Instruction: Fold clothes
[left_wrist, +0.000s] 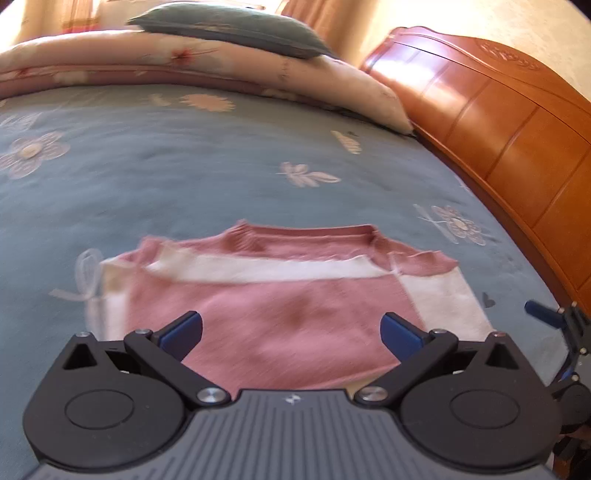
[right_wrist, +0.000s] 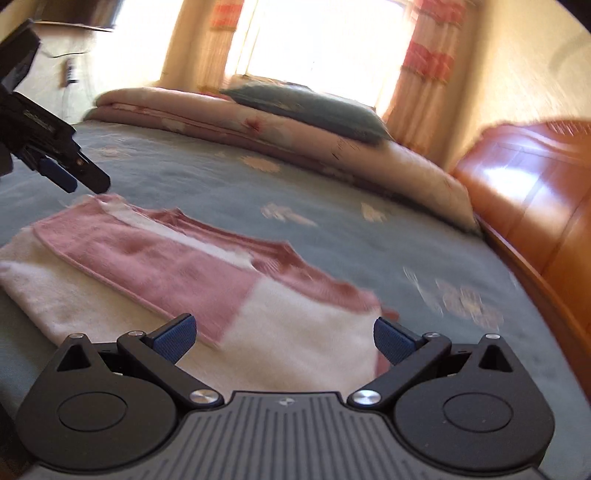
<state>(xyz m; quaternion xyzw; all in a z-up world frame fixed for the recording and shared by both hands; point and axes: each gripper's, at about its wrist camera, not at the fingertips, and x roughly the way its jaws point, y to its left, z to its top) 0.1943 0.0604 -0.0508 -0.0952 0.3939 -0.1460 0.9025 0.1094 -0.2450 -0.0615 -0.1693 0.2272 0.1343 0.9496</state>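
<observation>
Bedspread (left_wrist: 184, 166): sweater (left_wrist: 288, 317) seemingly below open left gripper (left_wrist: 291, 332).

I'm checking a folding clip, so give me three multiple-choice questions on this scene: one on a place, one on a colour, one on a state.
1. Where does the pink and white knit sweater lie?
A. on the blue-grey flowered bedspread
B. on the orange wooden headboard
C. on the grey-blue pillow

2. What colour are the left gripper's finger pads?
A. red
B. blue
C. yellow

3. How do the right gripper's jaws stand?
A. shut on the sweater
B. shut on nothing
C. open, holding nothing

Answers:
1. A, the sweater rests flat on the bedspread.
2. B, both pads show blue.
3. C, the pads stand wide apart above the sweater.
</observation>
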